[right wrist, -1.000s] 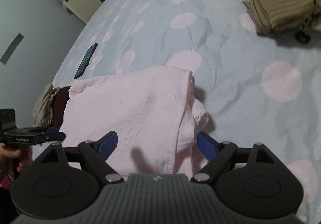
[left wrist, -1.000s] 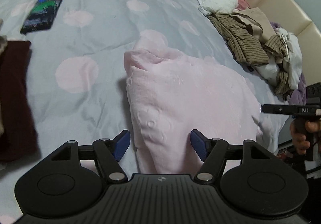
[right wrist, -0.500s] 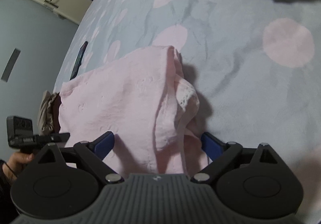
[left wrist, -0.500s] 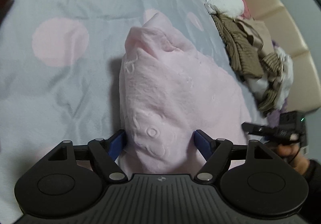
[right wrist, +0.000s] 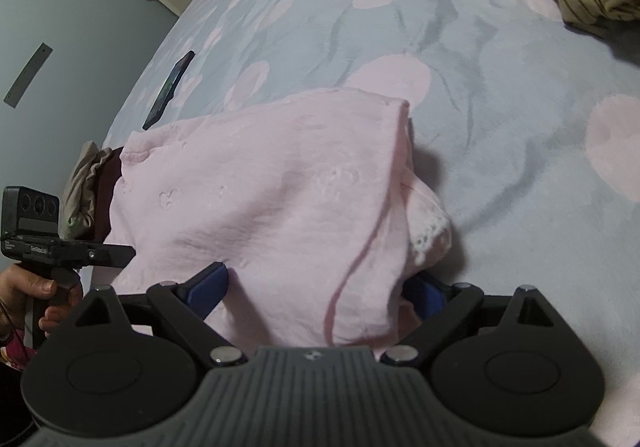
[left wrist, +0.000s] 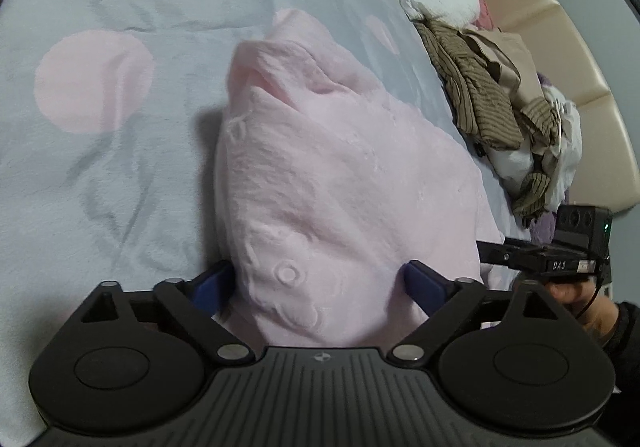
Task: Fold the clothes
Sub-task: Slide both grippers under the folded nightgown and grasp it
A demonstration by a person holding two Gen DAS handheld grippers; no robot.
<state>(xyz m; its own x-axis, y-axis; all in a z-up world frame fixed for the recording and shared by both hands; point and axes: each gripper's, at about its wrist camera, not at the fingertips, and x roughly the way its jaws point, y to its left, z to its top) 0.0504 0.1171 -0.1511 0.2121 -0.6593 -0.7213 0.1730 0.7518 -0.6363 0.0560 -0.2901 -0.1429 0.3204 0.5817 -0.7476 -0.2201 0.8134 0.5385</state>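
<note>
A pale pink garment [left wrist: 332,175] lies partly folded on the grey bedspread with pink dots [left wrist: 96,83]. My left gripper [left wrist: 320,287] is open, its blue pads on either side of the garment's near edge. In the right wrist view the same pink garment [right wrist: 272,199] lies between the open blue pads of my right gripper [right wrist: 316,287], at its other end. Each gripper shows in the other's view: the right one [left wrist: 552,259] and the left one [right wrist: 60,247]. The cloth hides the inner faces of the pads.
A pile of brown striped and white clothes [left wrist: 492,103] lies at the right by the beige headboard [left wrist: 560,47]. A phone [right wrist: 170,87] lies on the bedspread further off. Dark red and grey clothes [right wrist: 92,187] sit at the left edge.
Both grippers have moved down and forward onto the pink garment's near edge, so the cloth now fills the gap between their pads. The jaws have stayed open.
</note>
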